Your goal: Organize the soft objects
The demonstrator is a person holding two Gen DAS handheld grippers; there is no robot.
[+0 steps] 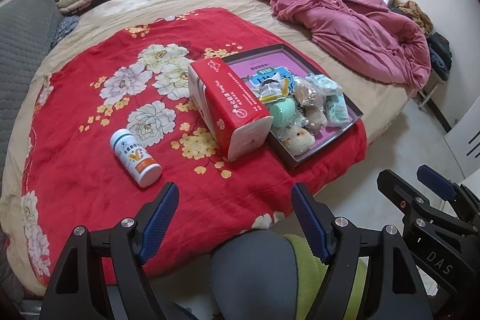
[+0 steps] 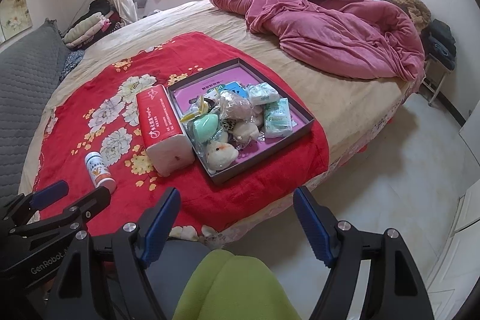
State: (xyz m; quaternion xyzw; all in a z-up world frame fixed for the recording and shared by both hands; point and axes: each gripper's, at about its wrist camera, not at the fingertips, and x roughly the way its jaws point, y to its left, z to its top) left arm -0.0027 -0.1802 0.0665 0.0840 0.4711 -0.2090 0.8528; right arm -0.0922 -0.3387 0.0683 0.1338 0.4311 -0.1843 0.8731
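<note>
Both grippers, left (image 1: 234,218) and right (image 2: 235,218), hover over bed edge, jaws wide apart, nothing held. Tissue pack (image 1: 231,110) leans on tray (image 1: 345,101) rim, on red blanket (image 1: 90,176). Plush toys (image 2: 220,153) and wrapped packs heaped inside tray. Pack likely light, squashy, film slippery: grip across narrow sides. Bottle (image 1: 136,158) lies apart, looks rigid.

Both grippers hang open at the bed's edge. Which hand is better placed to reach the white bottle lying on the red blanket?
Probably left. The left gripper hangs open nearest the white bottle; the right gripper sits toward the tray, with the red tissue pack between.
</note>
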